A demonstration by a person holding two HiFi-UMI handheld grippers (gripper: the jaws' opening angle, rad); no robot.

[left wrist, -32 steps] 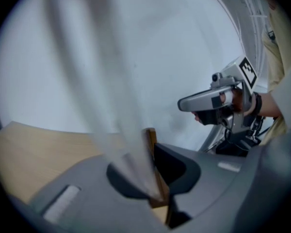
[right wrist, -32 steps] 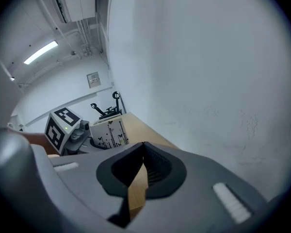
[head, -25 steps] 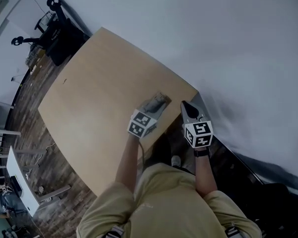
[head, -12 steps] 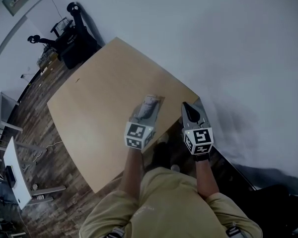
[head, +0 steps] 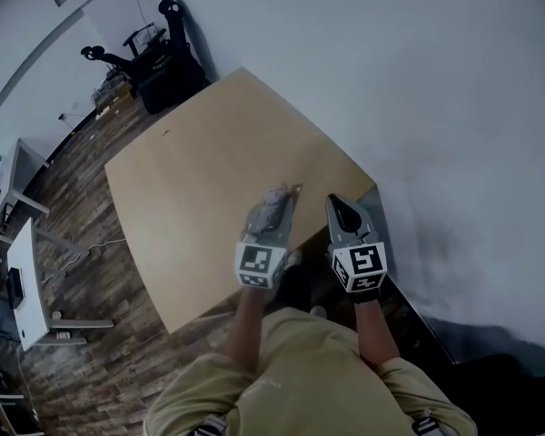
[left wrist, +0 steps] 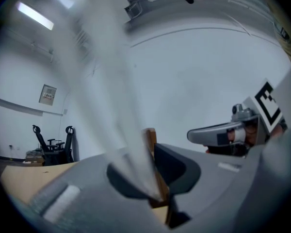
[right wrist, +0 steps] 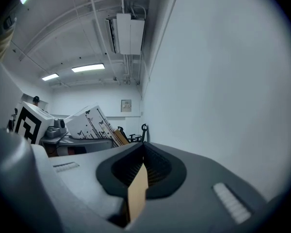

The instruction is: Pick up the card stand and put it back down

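Since a second ago our left gripper had drawn back toward the desk's near edge by its right corner, clenched on the card stand. Our right gripper stayed pinched, empty. We judged the stand light and stiff, best held by its wooden base.

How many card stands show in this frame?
1. The card stand is clamped in the left gripper, by the table's right edge near the person. No other shows on the table.
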